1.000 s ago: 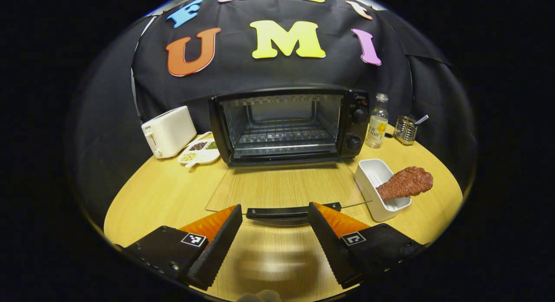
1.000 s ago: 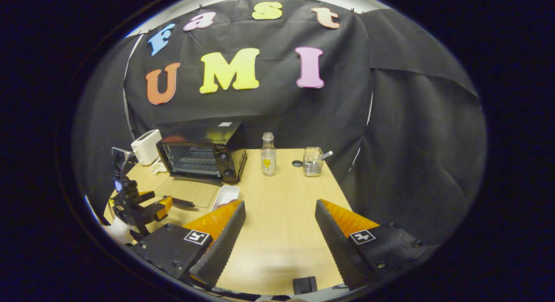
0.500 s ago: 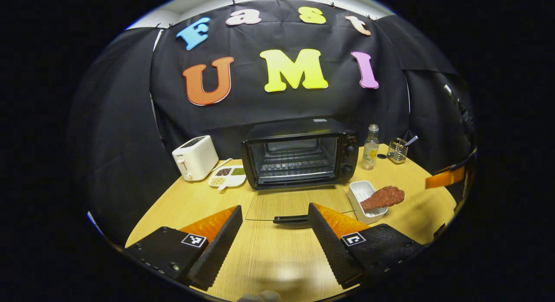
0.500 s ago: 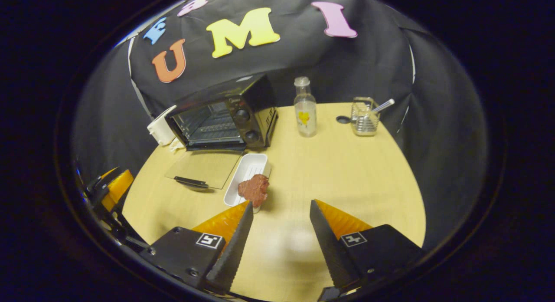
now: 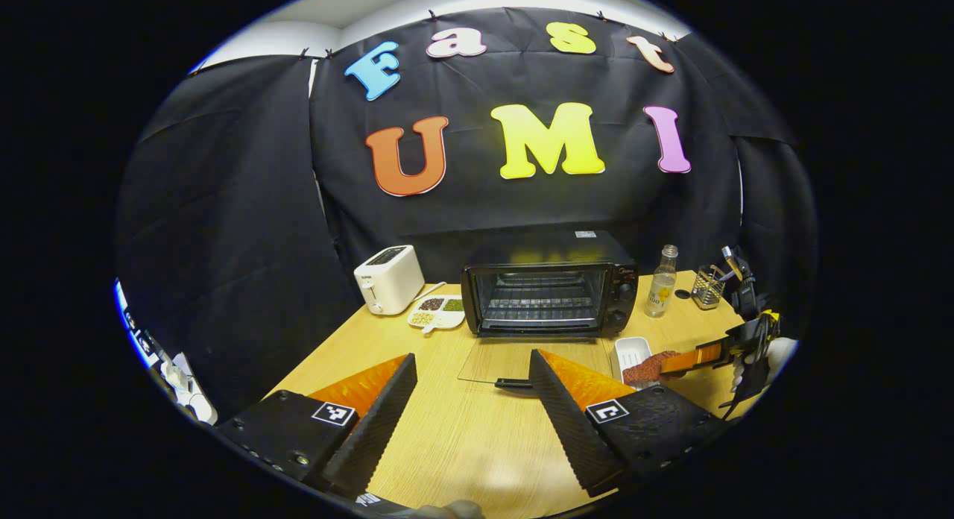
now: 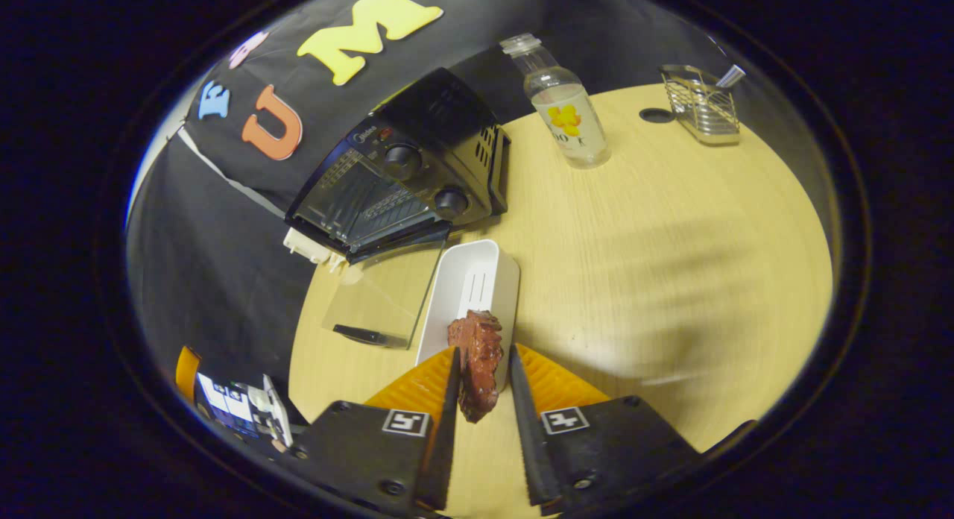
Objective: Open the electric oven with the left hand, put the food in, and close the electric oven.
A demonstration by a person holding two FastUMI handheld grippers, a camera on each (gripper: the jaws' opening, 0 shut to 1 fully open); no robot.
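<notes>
The black electric oven point(image 5: 551, 291) stands at the back of the table, its glass door point(image 5: 514, 357) folded down flat with the handle point(image 5: 514, 383) nearest me. My left gripper point(image 5: 473, 396) hangs open above the table in front of that door, holding nothing. In the right gripper view the oven point(image 6: 402, 183) and its lowered door point(image 6: 384, 295) lie to the upper left. A brown piece of meat point(image 6: 477, 355) rests on the near end of a white tray point(image 6: 477, 277), and my right gripper point(image 6: 483, 351) is shut on it. From the left gripper view, the right gripper point(image 5: 700, 355) reaches the meat point(image 5: 647, 370) at the tray point(image 5: 632, 349).
A white toaster point(image 5: 387, 279) and a divided dish of grains point(image 5: 436, 312) sit left of the oven. A clear bottle point(image 6: 566, 105) and a wire holder point(image 6: 700, 105) stand right of it. Bare wood table point(image 6: 671, 243) spreads right of the tray.
My left gripper pulled back and up from the lowered door. My right gripper dropped to the tray and its fingers narrowed around the meat.
</notes>
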